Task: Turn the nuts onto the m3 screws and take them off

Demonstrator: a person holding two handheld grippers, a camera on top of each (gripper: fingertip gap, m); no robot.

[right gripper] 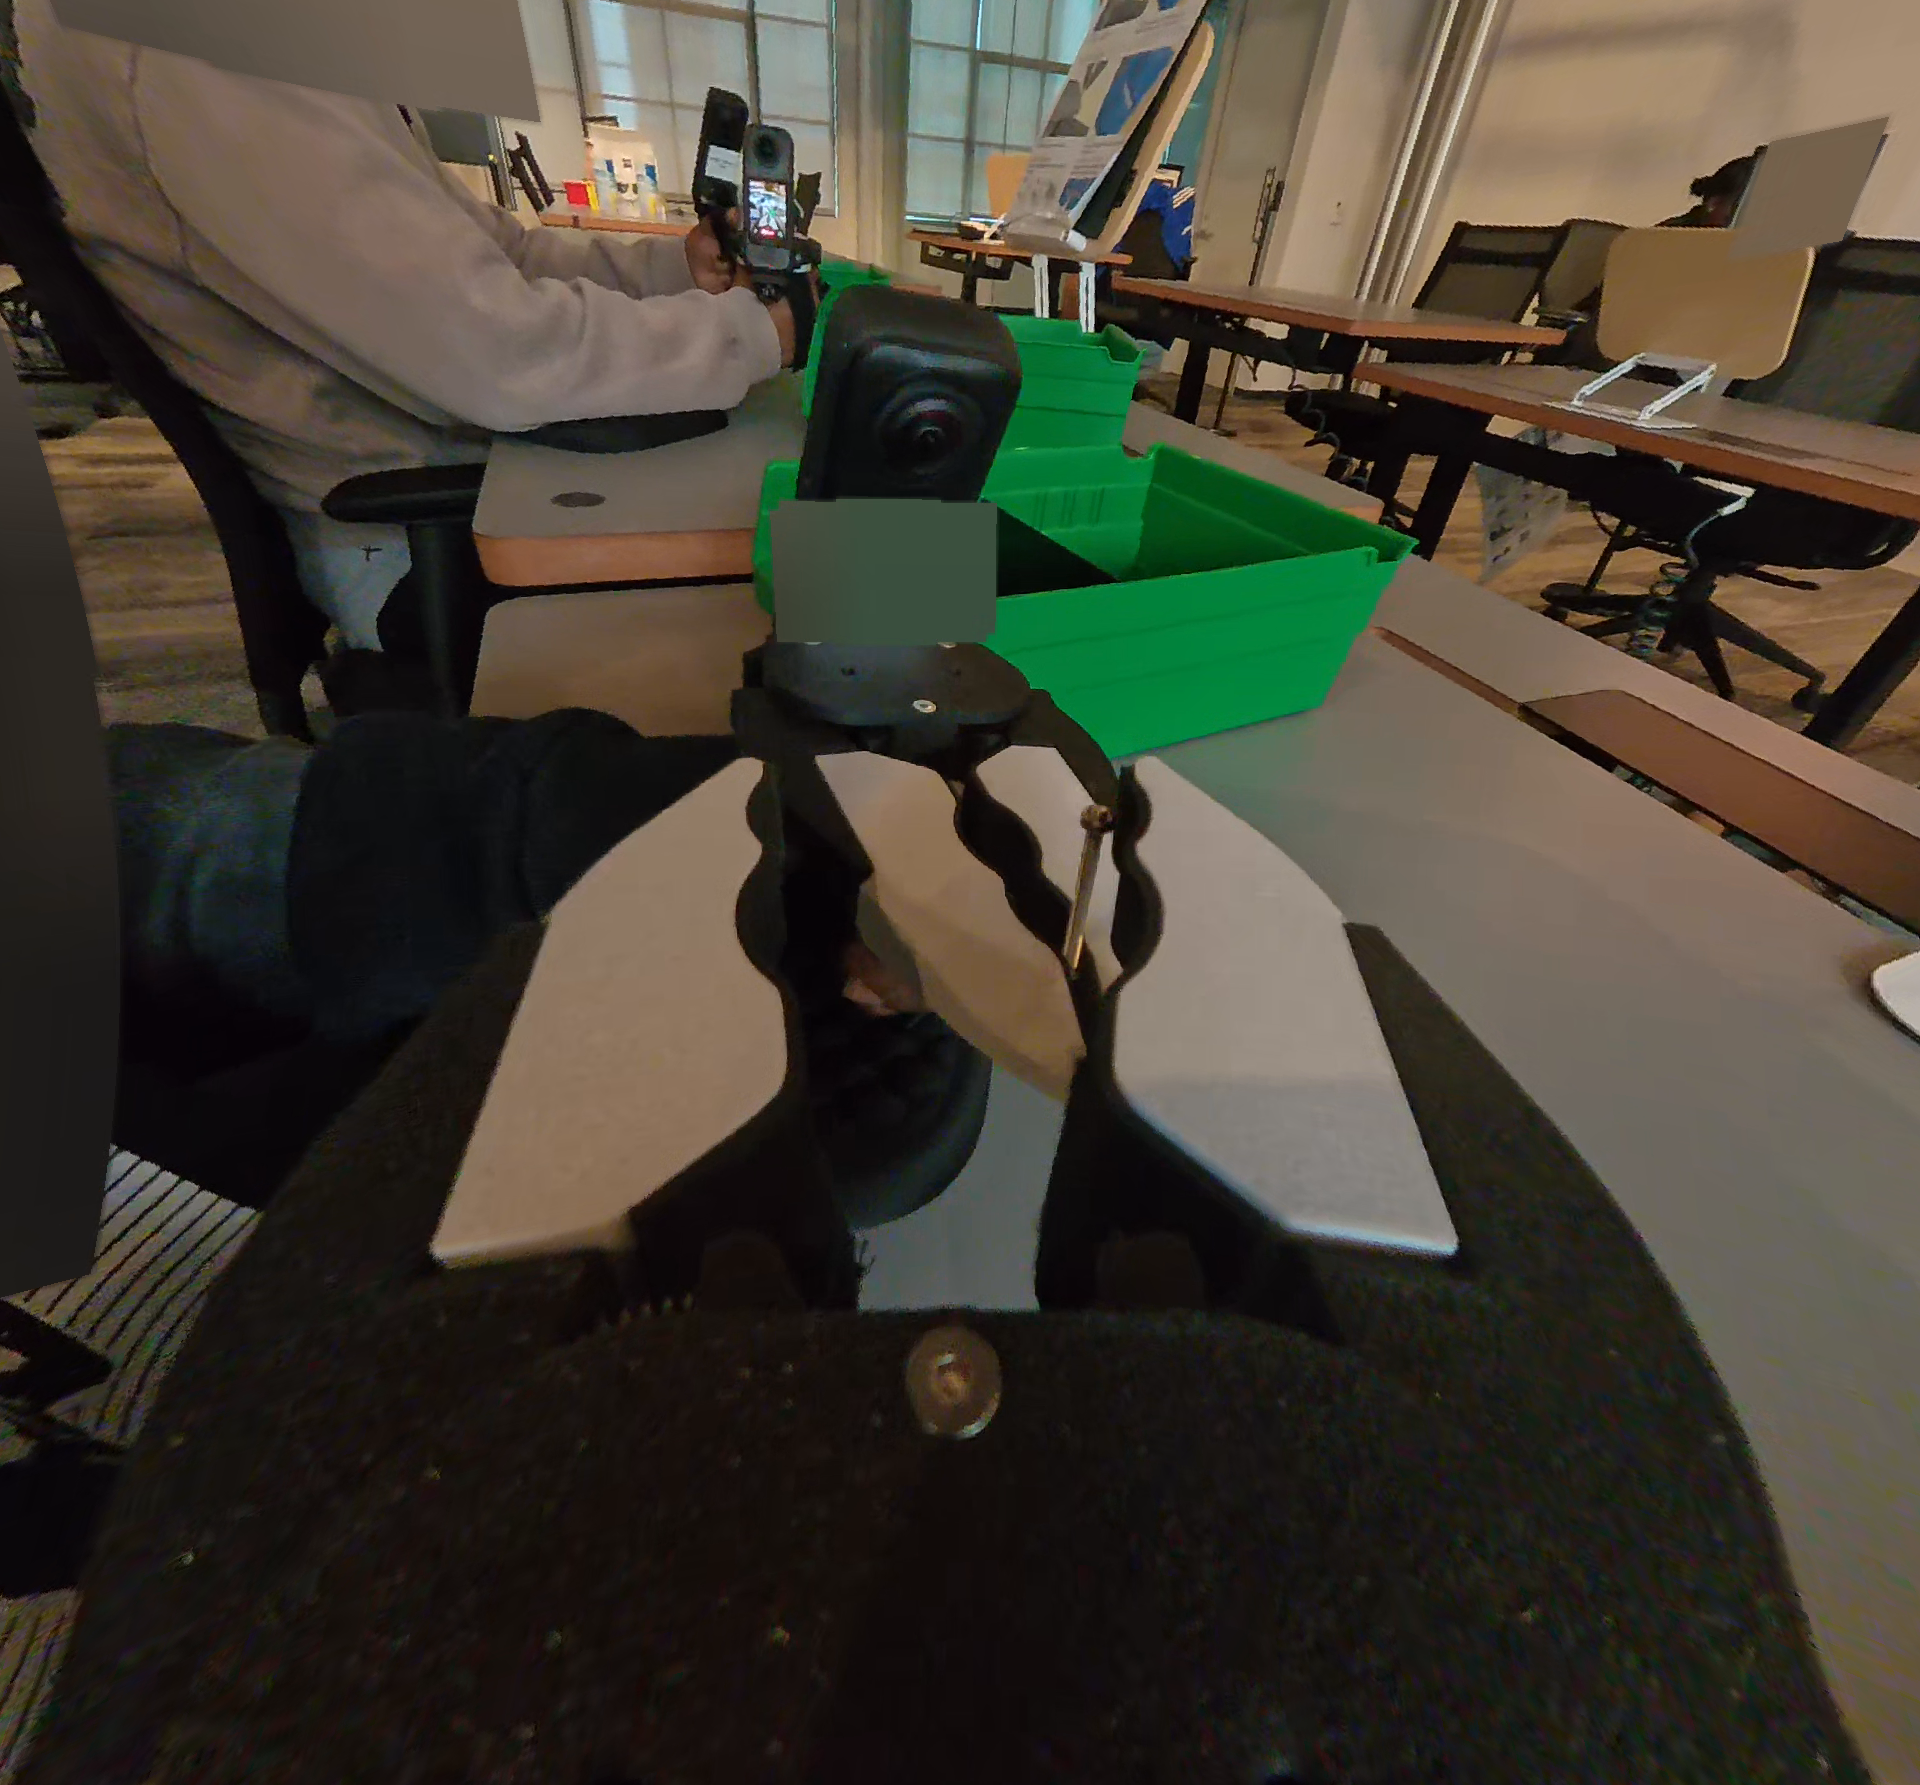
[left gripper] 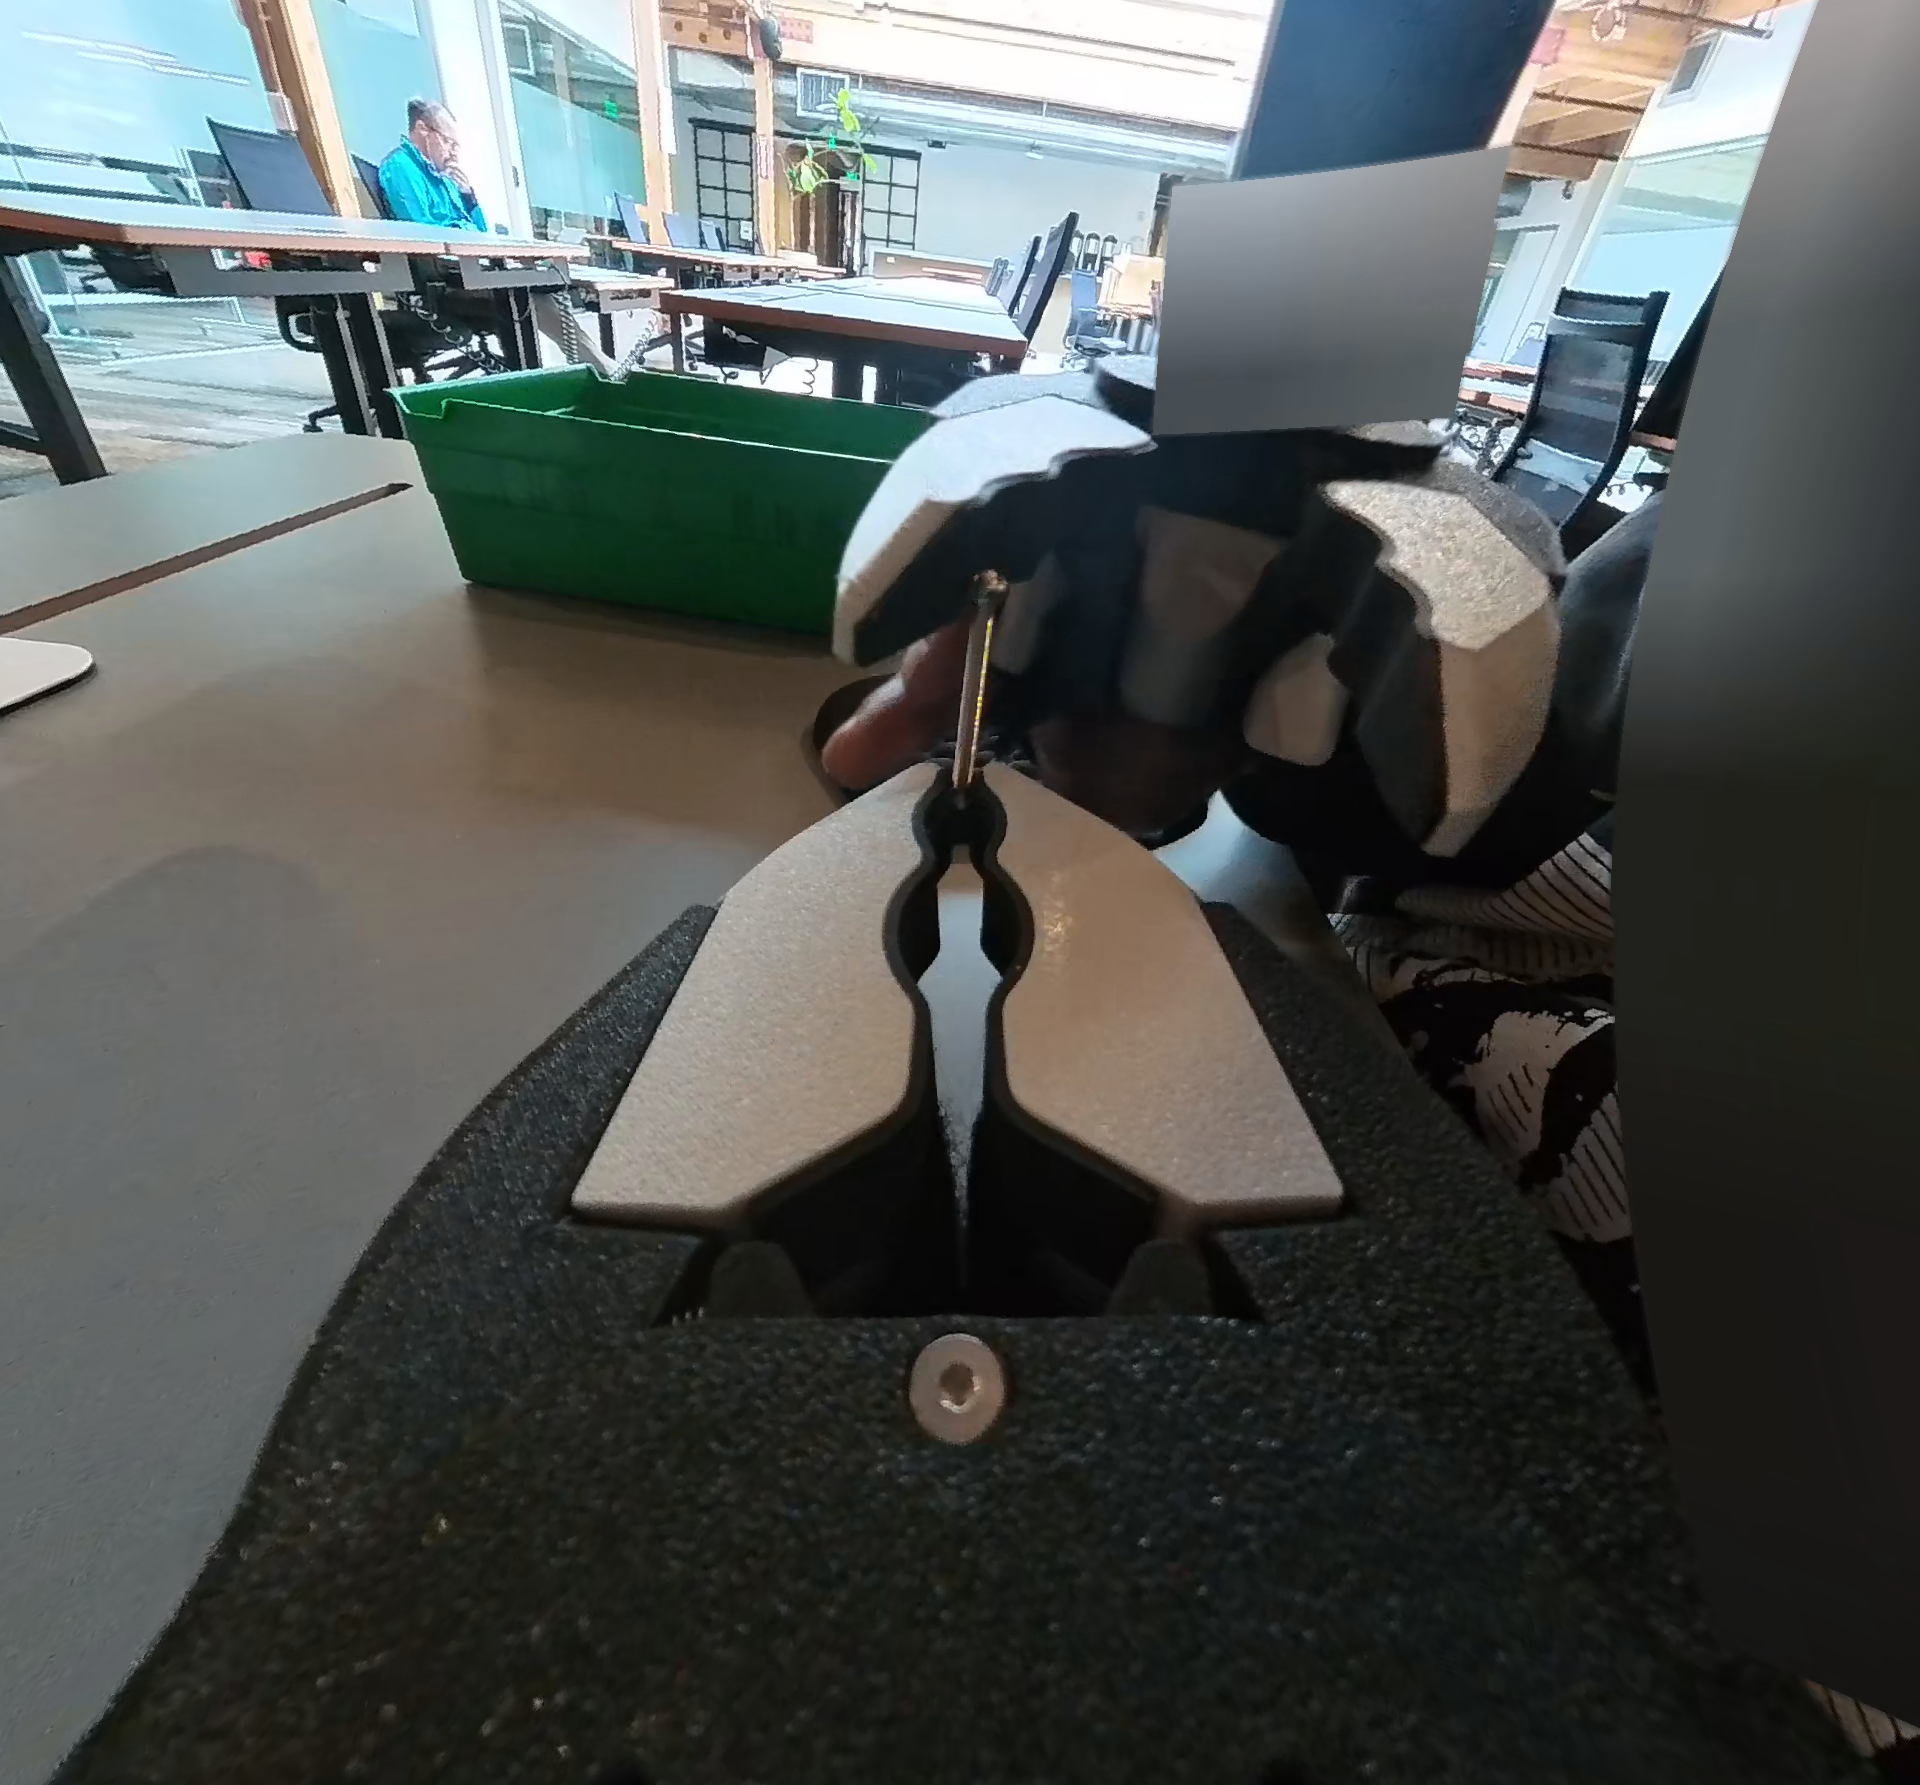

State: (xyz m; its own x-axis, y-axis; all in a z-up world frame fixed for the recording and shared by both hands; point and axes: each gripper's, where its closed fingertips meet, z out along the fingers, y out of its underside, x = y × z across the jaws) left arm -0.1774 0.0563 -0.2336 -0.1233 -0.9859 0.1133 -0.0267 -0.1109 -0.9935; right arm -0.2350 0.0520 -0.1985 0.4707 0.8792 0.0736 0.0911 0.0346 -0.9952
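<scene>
The left gripper (left gripper: 964, 793) is closed, its tips clamped on the lower end of one long, thin metal screw (left gripper: 975, 686). The screw stands nearly upright out of the tips, threaded and shiny, with a small cap at its top; whether that cap is the head or a nut cannot be told. The right gripper (right gripper: 940, 831) faces the left one with its fingers spread wide. The screw's top lies just beside its right finger (right gripper: 1226, 904), but contact cannot be judged, and nothing is pressed between its pads.

Two grippers and one screw show. No loose nuts can be made out.

Behind them on the grey table (left gripper: 364, 852) sits a green bin (left gripper: 644, 499). In the right wrist view its inside looks split by a divider, and what it contains cannot be seen. A second green bin (right gripper: 1070, 374) stands farther back, at a neighbouring desk where a person (right gripper: 364, 281) holds another camera rig.
</scene>
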